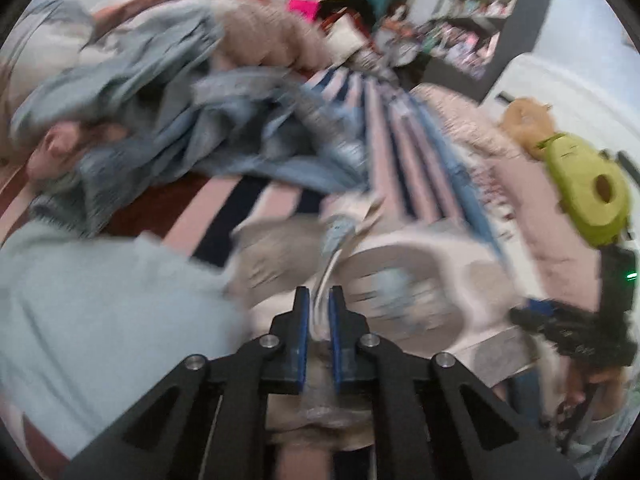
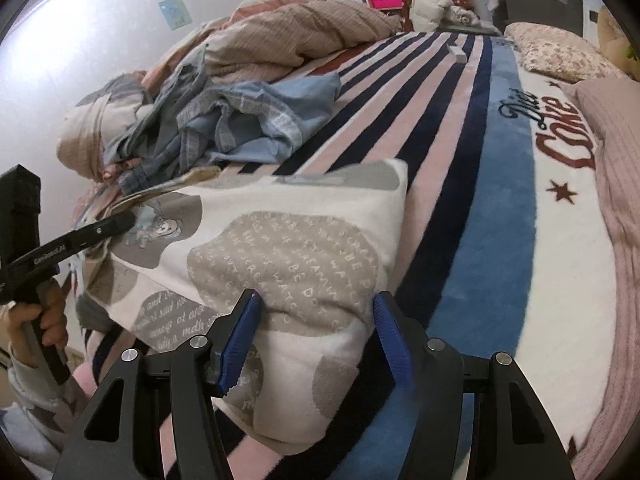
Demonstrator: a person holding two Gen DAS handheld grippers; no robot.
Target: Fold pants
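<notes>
The pants (image 2: 280, 248), white with grey patches of lettering, are spread on a striped blanket (image 2: 460, 184) covering the bed; the left gripper (image 1: 319, 300) is seen nearly shut, a thin edge of the pants pinched between its blue pads, that view being blurred; the right gripper (image 2: 316, 320) is held about half open, a bunched fold of the pants lying between its fingers, though firm pressing cannot be told; a heap of blue clothes (image 2: 240, 120) is piled at ten o'clock of the pants; a floral pillow (image 2: 560, 52) is set at one o'clock; no containers can be made out on the bed.
</notes>
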